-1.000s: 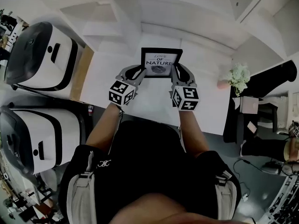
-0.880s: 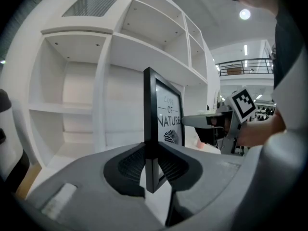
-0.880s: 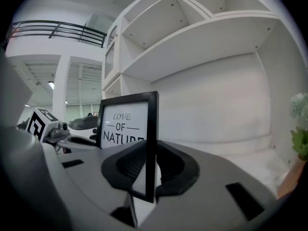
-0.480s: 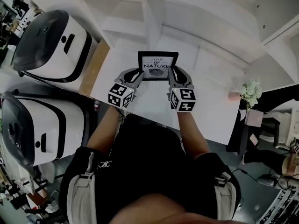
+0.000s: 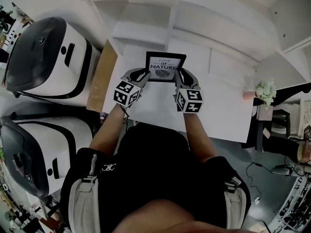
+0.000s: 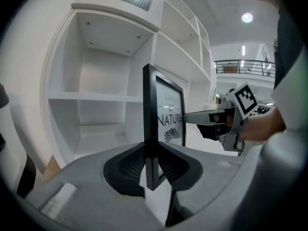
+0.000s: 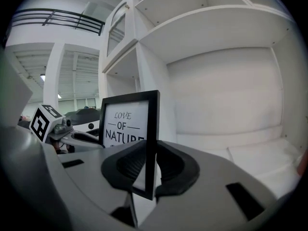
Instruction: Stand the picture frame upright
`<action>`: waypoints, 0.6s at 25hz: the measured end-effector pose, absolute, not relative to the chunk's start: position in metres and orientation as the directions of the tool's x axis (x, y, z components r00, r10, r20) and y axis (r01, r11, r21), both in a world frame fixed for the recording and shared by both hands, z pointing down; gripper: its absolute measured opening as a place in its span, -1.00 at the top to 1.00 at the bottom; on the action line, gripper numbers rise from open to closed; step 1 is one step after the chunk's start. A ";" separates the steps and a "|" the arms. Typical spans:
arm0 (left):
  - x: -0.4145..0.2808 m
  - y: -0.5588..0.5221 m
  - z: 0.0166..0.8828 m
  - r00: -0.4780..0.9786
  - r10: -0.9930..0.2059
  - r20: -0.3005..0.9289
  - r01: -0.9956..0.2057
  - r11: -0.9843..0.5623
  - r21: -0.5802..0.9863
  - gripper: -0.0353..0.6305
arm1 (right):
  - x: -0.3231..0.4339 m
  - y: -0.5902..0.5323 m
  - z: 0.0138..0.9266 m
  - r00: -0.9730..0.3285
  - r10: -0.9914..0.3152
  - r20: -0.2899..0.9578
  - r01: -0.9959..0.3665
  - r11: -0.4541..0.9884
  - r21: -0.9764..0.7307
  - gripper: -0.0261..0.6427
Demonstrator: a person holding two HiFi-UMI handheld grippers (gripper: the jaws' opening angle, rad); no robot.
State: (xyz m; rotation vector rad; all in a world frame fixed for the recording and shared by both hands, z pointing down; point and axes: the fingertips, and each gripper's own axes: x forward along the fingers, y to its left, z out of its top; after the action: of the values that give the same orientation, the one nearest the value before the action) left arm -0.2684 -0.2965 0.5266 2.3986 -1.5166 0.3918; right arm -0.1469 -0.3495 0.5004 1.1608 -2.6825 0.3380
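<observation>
Vs a sec ago the grip's basically unchanged: the black rectangular picture frame w/ the white "LOVE OF NATURE" print [image 5: 165,67] is still upright btwn both grippers, facing the person, over the back of the white counter [image 5: 218,108] near the white shelf unit [image 5: 204,18]. Only the head cam swung, so the small white flower bunch [image 5: 266,90] now sits further right. Left gripper [image 5: 145,74] is clamped on the frame's left edge, right gripper [image 5: 180,74] on its right edge. Left gripper view gets the frame nearly edge-on, right gripper view shows more of the print. Can't tell if the bottom touches the counter. Both bare forearms reach fwd, roughly parallel.
</observation>
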 end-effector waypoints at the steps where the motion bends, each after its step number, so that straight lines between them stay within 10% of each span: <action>1: -0.273 -0.299 0.530 0.424 -0.824 0.377 -0.902 -0.422 0.092 0.63 | -0.151 -0.350 0.503 -0.659 -0.698 0.278 -0.746 0.655 -0.124 0.72; 15: -0.289 -0.342 0.588 0.543 -0.729 0.417 -0.832 -0.535 0.148 0.63 | -0.163 -0.381 0.558 -0.468 -0.790 0.397 -0.873 0.484 -0.065 0.72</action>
State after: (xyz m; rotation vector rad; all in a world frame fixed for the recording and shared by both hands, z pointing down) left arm -0.2887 -0.3424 0.5876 2.4550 -1.2875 0.4387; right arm -0.1631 -0.3809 0.5580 1.4033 -2.4204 0.3733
